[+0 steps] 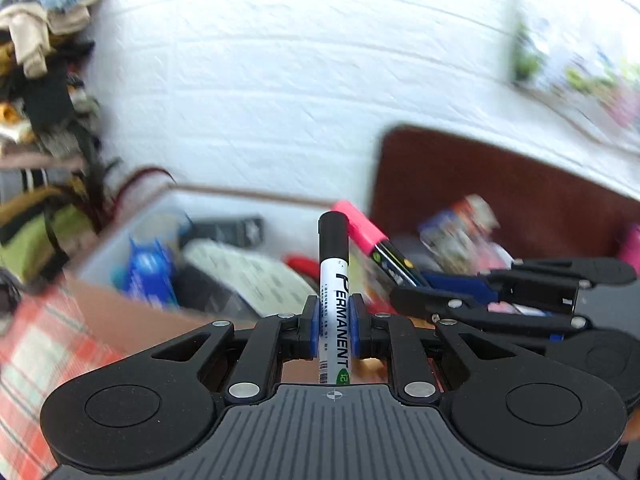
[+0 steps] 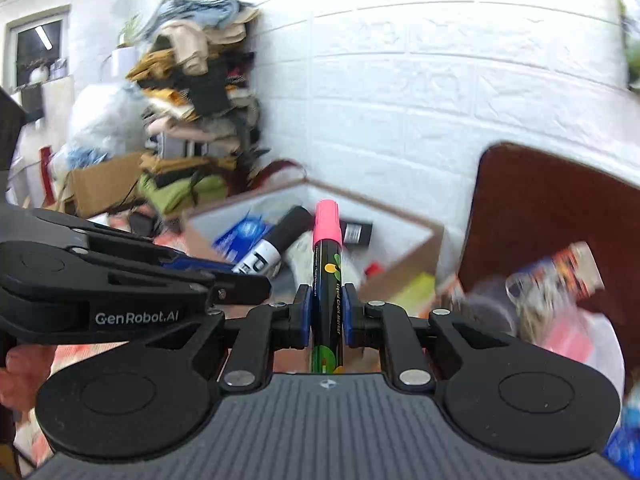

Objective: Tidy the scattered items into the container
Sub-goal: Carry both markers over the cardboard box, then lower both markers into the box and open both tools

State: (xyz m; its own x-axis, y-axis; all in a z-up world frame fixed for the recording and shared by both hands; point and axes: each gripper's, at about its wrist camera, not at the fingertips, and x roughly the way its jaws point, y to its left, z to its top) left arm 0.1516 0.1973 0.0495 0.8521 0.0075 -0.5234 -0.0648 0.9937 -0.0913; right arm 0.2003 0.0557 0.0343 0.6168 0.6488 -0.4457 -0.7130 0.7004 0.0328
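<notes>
Jaws tight round smooth cylindrical permanent marker, chalk marker.

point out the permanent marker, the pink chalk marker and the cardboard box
permanent marker (image 1: 335, 300), left wrist view, on its white barrel.
pink chalk marker (image 2: 327, 276), right wrist view, on its black barrel.
cardboard box (image 2: 404, 260), right wrist view, on its right wall.

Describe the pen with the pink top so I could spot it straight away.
Find the cardboard box against the white brick wall. In front of it, two black grippers each hold a pen upright; the right gripper holds the pink-capped chalk marker. Its body is black with coloured dots, unlike the white, black-capped permanent marker beside it in the left gripper.
</notes>
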